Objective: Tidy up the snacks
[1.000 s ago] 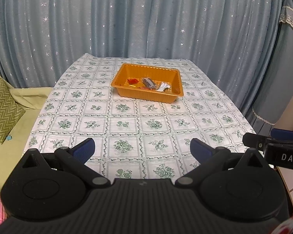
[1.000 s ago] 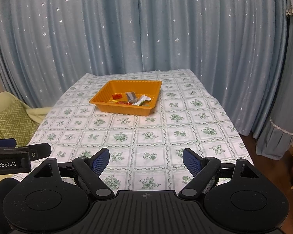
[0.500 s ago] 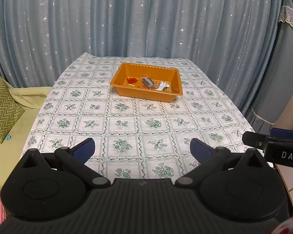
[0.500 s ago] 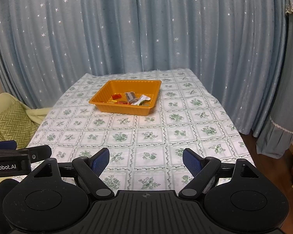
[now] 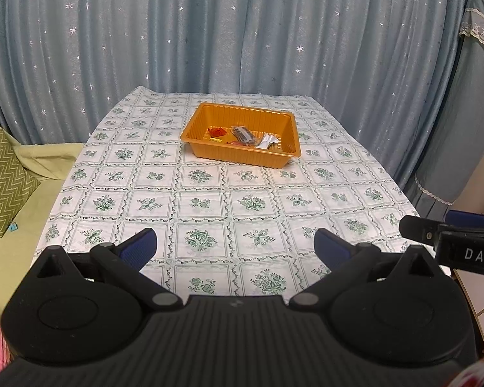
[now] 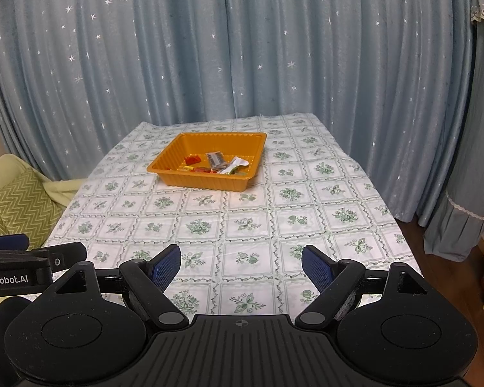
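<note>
Snacks lie together inside the orange tray, which stands toward the far middle of the table on a floral cloth; among them I see a red wrapper, a dark packet and a white one, loosely heaped against the near wall of the tray. No packet shows on the cloth outside the tray, so the goods already sit where a tidy-up would leave them, though the same layout would equally suit a tray waiting to be sorted. I hold my left gripper at the near edge of the table with its jaws spread wide and nothing between the blue pads. My right gripper is likewise parted and empty, level with the left, and each tool appears at the edge of the other's view. Both point straight down the table, which keeps the tray centred in both cameras and well apart from the fingertips. Blue curtain closes off the far side; a green cushion lies to the left.
</note>
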